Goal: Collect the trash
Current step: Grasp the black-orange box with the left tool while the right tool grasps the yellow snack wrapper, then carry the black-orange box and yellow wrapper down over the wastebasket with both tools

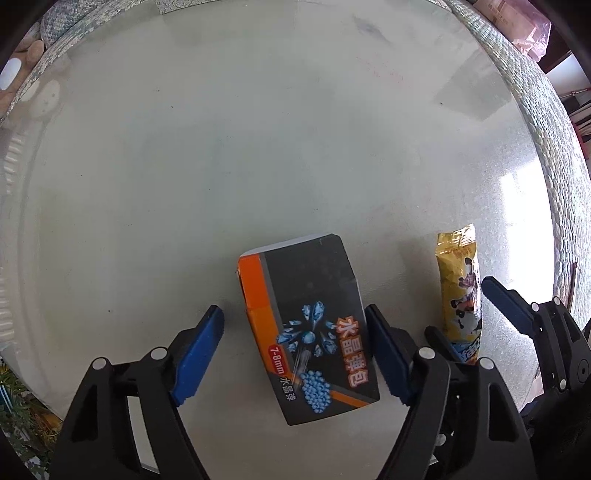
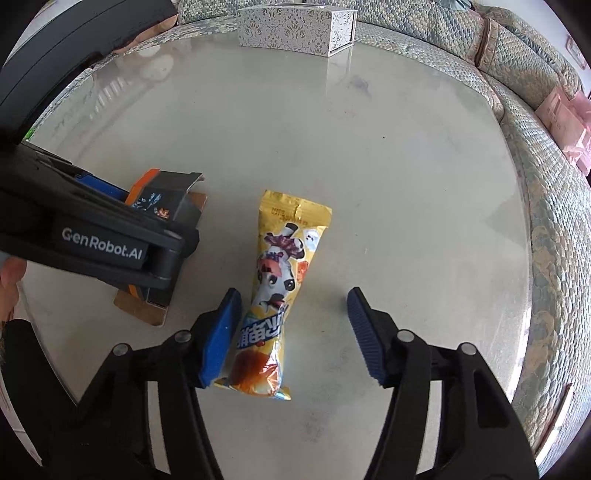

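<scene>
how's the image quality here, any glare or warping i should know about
Left wrist view: bright window glare on the glass table at right, near the yellow wrapper; fisheye bends the table rim; the dark box between the open left hand-held gripper is sharp. Right wrist view: soft reflections at upper left, the patterned box mirrored in the glass, strongly curved edges; the right hand-held gripper and wrapper are crisp.

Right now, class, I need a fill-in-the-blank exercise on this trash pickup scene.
1. The left tongs straddle a dark ____ with an orange edge.
2. The right tongs straddle a snack wrapper coloured ____.
3. Both tongs are ____, gripping nothing.
4. The patterned box stands at the table's ____ edge.

Missing words: box; yellow; open; far
</scene>
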`<state>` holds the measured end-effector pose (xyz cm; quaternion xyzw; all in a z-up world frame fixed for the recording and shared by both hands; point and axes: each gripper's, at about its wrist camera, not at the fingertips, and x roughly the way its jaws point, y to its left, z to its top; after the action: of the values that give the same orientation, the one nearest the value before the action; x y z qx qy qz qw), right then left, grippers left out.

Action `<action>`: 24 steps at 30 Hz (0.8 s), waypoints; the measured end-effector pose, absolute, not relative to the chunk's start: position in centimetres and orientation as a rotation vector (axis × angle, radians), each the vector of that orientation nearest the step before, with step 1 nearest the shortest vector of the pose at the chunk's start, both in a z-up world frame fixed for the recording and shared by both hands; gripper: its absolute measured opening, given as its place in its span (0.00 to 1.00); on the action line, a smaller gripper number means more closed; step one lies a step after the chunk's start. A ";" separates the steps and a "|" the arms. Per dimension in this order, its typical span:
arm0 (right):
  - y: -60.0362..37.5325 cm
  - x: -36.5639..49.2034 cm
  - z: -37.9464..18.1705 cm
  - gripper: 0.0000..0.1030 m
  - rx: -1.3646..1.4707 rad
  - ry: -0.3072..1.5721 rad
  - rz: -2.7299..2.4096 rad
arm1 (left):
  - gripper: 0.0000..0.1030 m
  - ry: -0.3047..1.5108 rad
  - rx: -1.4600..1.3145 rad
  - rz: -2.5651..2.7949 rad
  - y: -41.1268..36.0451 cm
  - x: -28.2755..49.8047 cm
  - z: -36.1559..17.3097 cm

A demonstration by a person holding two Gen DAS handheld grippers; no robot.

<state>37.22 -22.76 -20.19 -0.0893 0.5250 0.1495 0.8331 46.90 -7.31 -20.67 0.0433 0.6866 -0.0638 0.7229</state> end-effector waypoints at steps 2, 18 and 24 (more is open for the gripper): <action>-22.4 37.1 -20.1 0.40 -0.194 1.115 0.322 | 0.63 1.511 0.100 -0.133 -7.0 46.9 -20.5; -22.4 36.5 -16.7 0.16 -0.170 1.087 0.298 | 0.51 1.437 0.107 -0.160 -4.8 43.1 -18.5; -21.7 34.4 -13.4 0.16 -0.202 1.028 0.288 | 0.50 1.374 0.113 -0.181 -3.9 41.0 -15.8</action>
<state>34.36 -21.65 -13.43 -0.0960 0.4890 0.1370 0.8561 40.97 -3.86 -15.76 0.0521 0.6332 -0.0832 0.7678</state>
